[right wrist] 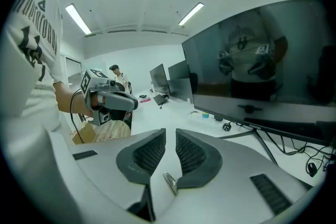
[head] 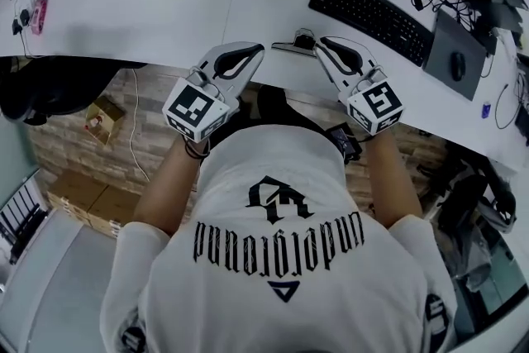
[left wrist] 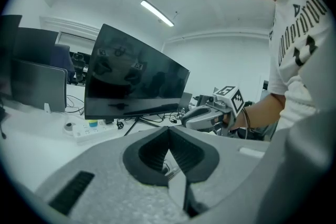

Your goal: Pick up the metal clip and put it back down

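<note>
Clip (head: 295, 44) lies at the near edge of the desk (head: 207, 4), between the two gripper tips. Left gripper (head: 254, 51): jaws clenched, tips touching. Right gripper (head: 322, 42), just beside the clip: jaws released, a narrow slit apart.

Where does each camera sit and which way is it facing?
Head view: on the person's head, looking steeply down at the desk; shirt, left tongs and right tongs show.
Left gripper view: on the left tongs, facing the monitor; shirt and right tongs show.
Right gripper view: on the right tongs, facing the monitor; shirt and left tongs show.
Shared: both gripper views see the monitor.
</note>
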Available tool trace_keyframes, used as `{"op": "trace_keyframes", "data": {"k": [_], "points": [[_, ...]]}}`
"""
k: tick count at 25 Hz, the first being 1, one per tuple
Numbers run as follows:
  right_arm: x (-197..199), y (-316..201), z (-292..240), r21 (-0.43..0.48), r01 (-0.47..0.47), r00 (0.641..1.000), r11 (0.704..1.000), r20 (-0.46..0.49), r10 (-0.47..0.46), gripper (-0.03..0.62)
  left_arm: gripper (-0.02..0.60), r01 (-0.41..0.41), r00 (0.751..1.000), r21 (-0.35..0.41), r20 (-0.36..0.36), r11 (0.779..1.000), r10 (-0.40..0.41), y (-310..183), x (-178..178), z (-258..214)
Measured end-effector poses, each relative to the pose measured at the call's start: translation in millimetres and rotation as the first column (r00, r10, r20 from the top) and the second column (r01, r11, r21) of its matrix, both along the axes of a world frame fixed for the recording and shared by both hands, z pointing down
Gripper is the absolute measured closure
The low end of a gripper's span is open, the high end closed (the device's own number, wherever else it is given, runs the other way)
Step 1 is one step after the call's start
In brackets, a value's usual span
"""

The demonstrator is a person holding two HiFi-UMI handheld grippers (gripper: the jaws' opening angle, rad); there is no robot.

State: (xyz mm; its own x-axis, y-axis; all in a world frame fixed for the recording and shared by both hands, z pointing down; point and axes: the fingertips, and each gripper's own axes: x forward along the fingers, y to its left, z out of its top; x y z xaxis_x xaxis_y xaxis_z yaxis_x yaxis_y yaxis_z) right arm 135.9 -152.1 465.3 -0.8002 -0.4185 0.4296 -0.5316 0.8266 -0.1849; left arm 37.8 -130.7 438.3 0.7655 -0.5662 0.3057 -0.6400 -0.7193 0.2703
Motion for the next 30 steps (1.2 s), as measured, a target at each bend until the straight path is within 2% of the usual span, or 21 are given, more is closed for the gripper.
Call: {"op": "trace_keyframes", "data": {"k": [7, 19, 30], "points": [[3.1, -7.4, 45.7, -0.054, 0.025, 0.998, 0.998, -0.054, -0.028, 0.525, 0.566, -0.003, 1.0, -0.046, -0.001, 0.999, 0.003, -6.2, 5.9, 25.9], [7.9, -15.9, 125.5, -0.163, 0.051, 0.993, 0.985, -0.099, -0.068, 0.496, 0.566, -0.009, 0.999, -0.119, 0.029, 0.993, 0.012, -10.7, 11.2, 75.9], [2.5, -12.2, 181.6, -0.2, 0.132, 0.962, 0.971, -0.209, -0.174, 0.487, 0.566, 0.006, 0.999, -0.155, 0.037, 0.988, 0.0, -13.5, 13.7, 99.7]]}}
